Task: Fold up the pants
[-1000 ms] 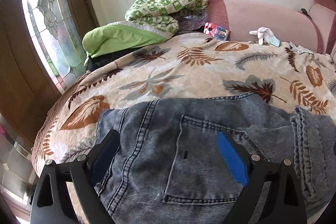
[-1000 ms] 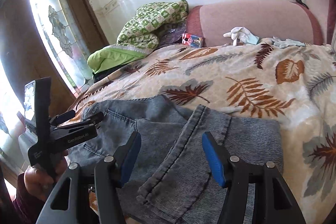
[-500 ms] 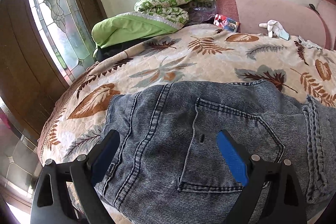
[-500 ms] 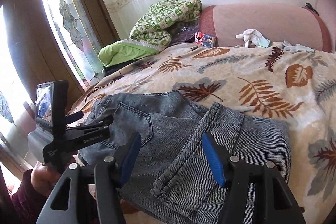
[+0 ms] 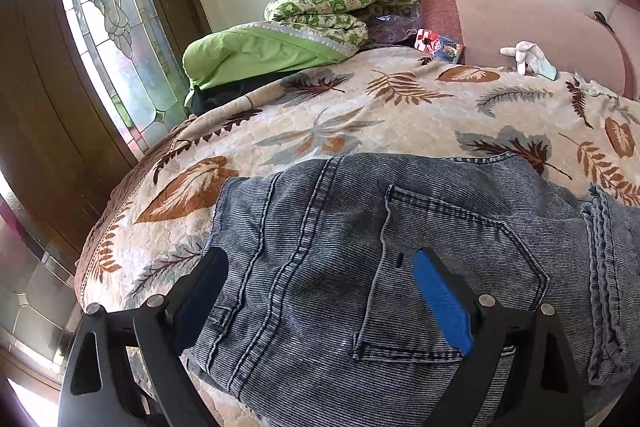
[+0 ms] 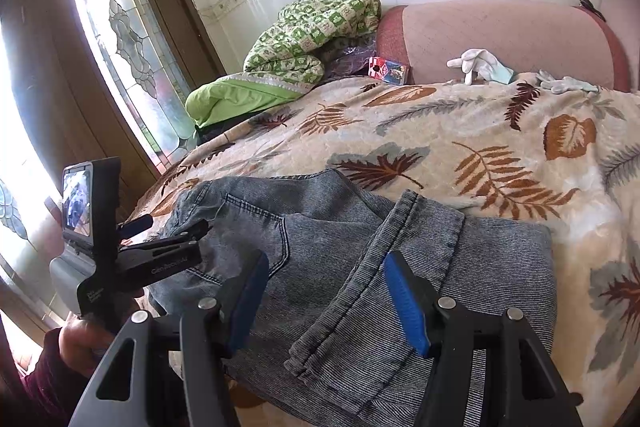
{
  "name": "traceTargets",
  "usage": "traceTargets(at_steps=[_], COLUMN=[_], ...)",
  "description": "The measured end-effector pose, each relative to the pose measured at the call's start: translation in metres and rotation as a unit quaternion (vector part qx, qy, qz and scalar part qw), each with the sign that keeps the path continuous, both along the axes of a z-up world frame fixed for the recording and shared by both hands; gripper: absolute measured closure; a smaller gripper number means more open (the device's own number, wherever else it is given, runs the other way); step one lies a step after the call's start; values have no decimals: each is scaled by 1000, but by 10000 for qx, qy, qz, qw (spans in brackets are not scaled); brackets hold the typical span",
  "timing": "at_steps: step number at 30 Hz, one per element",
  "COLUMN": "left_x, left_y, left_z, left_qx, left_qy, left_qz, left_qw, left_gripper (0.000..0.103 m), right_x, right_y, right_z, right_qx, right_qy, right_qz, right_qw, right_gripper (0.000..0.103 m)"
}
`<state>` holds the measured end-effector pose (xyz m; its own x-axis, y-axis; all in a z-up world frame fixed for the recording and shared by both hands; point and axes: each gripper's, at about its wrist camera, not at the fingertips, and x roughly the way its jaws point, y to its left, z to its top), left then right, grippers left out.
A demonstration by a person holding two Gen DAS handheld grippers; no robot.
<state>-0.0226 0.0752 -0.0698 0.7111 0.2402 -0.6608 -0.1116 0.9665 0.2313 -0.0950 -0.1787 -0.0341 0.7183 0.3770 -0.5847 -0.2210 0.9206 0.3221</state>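
Leaf-print bedspread carries grey jeans, folded, at its near edge. Long axis runs 9-to-3. Left gripper hovers over the back pocket, right gripper over the leg hem at 3; both agape, holding nothing.

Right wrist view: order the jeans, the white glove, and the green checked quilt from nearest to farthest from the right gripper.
From the right gripper, open over the bed:
1. jeans, directly under the fingers, at the bed's near edge.
2. white glove, far right, against the pink headboard.
3. green checked quilt, far left corner by the wall; close to the glove's range, so that order is tentative.
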Motion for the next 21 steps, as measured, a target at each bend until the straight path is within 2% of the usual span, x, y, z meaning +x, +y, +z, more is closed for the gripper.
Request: traceTargets(at_steps=[9,14,18,21], left_x=[-9,-20,-29,-34], left_y=[21,42,77,110], left_z=[1,8,15,13], left_qx=[-67,-336,-956,-1671], left_qy=[-62,-268,-429,-379], left_qz=[252,611,1120,1493], left_qw=[9996,9972,9882,9738], left_gripper=[9,9,9,9], right_x=[1,-2,-3,-4], right_y=[-1,-1,-4,-7], right_z=[1,3,5,6], right_qx=[72,79,130,186], right_qy=[3,-38,-71,-81], right_qz=[29,33,-5,-30], right_qw=[10000,10000,9999,9998], right_gripper=[39,39,39,39])
